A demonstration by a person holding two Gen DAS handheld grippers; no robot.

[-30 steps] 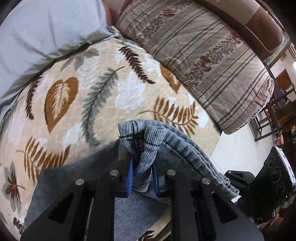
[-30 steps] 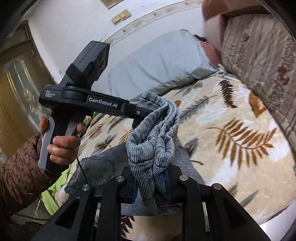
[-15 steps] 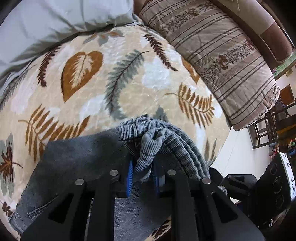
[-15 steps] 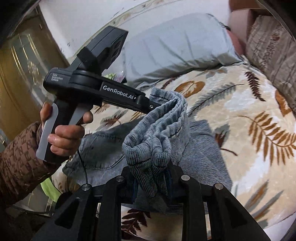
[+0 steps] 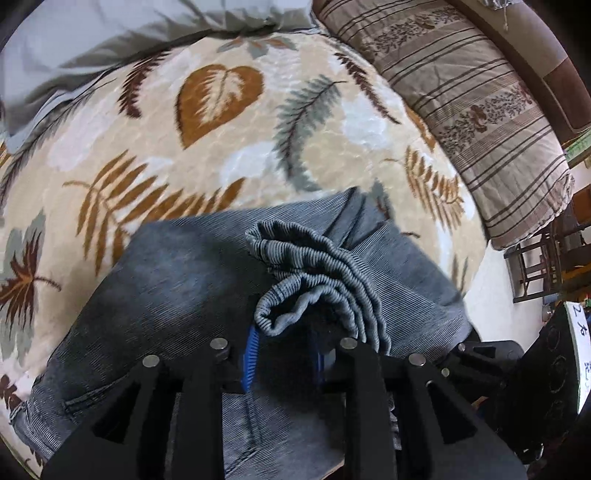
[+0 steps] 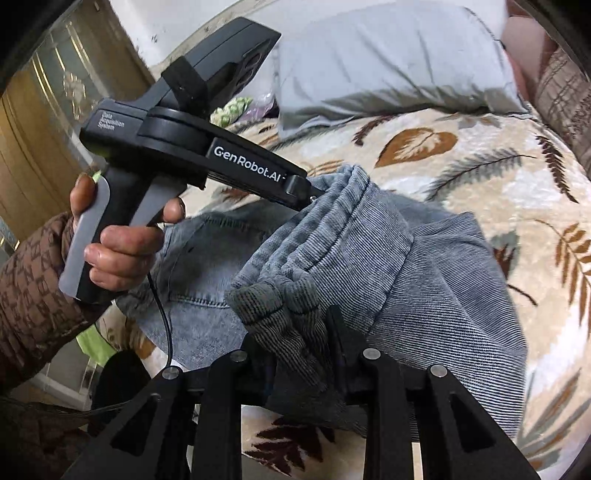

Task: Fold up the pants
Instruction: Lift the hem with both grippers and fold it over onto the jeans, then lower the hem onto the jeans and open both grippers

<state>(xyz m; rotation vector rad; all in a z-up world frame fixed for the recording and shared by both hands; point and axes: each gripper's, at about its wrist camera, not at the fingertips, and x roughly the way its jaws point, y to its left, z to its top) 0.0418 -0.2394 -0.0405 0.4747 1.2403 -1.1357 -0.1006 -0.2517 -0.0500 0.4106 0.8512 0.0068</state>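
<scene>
Grey-blue denim pants (image 5: 166, 295) lie on the leaf-patterned blanket (image 5: 184, 155), partly folded over themselves. My left gripper (image 5: 284, 350) is shut on the bunched ribbed hem (image 5: 314, 266) and holds it just above the lower layer. My right gripper (image 6: 303, 350) is shut on the other end of the same bunched hem (image 6: 288, 306). The left gripper (image 6: 310, 194) also shows in the right wrist view, held by a hand (image 6: 122, 243), its tip at the far end of the hem. The pants' lower layer (image 6: 443, 295) spreads beneath.
A grey pillow (image 5: 110, 33) lies at the head of the bed, also seen in the right wrist view (image 6: 388, 62). A striped brown bolster (image 5: 480, 103) runs along the right side. The bed edge, floor and a chair (image 5: 535, 266) are to the right.
Both grippers have carried the bunched hem forward and down over the pants, so more of the lower denim layer now lies beneath them. Both stay shut on the hem.
</scene>
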